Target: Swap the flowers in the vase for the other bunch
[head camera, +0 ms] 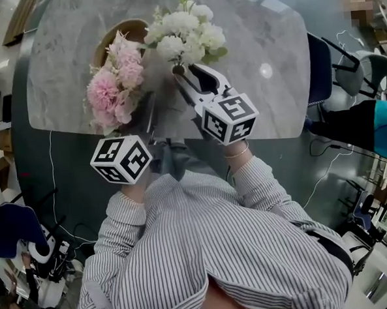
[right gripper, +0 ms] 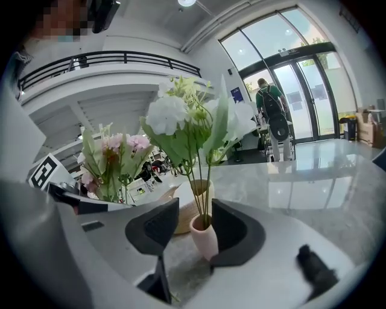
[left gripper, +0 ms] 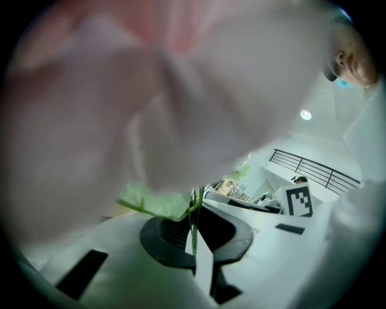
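Observation:
A bunch of white flowers [head camera: 185, 33] stands in a small pink vase [right gripper: 205, 238] on the grey marble table [head camera: 269, 107]. My right gripper [head camera: 188, 71] is open, its jaws on either side of the vase, with a gap at the left pad. In the right gripper view the white flowers [right gripper: 181, 114] rise straight above the right gripper [right gripper: 194, 226]. My left gripper [head camera: 146, 121] is shut on the green stems [left gripper: 193, 223] of a pink bunch [head camera: 114, 87], held up just left of the vase. Blurred pink petals fill most of the left gripper view above the left gripper [left gripper: 194, 232].
A tan woven basket [head camera: 124, 34] sits on the table behind the pink bunch, and shows as the basket [right gripper: 187, 205] beyond the vase. A blue chair [head camera: 319, 68] stands at the table's right side. A person with a backpack [right gripper: 271, 111] stands by the glass doors.

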`<state>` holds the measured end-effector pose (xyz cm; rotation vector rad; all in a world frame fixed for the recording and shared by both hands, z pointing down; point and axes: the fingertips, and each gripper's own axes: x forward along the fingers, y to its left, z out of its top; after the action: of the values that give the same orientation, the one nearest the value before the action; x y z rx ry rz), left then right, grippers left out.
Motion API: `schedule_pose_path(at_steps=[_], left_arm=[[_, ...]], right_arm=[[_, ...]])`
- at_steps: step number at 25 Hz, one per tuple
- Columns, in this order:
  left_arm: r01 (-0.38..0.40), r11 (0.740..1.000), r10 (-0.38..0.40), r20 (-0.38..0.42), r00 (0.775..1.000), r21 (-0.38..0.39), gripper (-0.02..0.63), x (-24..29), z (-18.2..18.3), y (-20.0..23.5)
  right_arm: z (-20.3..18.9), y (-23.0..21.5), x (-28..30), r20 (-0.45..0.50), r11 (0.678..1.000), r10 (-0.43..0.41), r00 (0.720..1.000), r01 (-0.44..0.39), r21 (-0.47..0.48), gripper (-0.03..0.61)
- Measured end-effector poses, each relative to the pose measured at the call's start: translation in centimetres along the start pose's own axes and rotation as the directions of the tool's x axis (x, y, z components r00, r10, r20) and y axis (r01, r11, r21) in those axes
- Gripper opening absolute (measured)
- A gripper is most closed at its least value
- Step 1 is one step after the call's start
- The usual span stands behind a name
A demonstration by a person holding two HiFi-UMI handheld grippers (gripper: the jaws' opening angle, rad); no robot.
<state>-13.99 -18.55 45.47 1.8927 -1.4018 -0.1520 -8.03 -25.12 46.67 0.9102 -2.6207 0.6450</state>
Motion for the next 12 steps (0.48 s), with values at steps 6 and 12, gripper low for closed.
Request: schedule_pose_path(at_steps=[6, 12], left_arm=[[-0.002, 1.0, 0.002, -0.009, 1.0, -0.006, 0.018, 0.8, -0.2, 0.5], [-0.009, 1.0, 0.009, -0.013, 1.0, -0.014, 0.018, 1.5, -0.3, 0.9]], right_arm=[[-0.2, -0.6, 1.2, -0.011, 1.0, 0.007, 1.0, -0.007, 0.004, 0.169], [0.0, -0.9, 2.1, -0.018, 1.0, 0.023, 1.0, -0.023, 0.002, 0.169]])
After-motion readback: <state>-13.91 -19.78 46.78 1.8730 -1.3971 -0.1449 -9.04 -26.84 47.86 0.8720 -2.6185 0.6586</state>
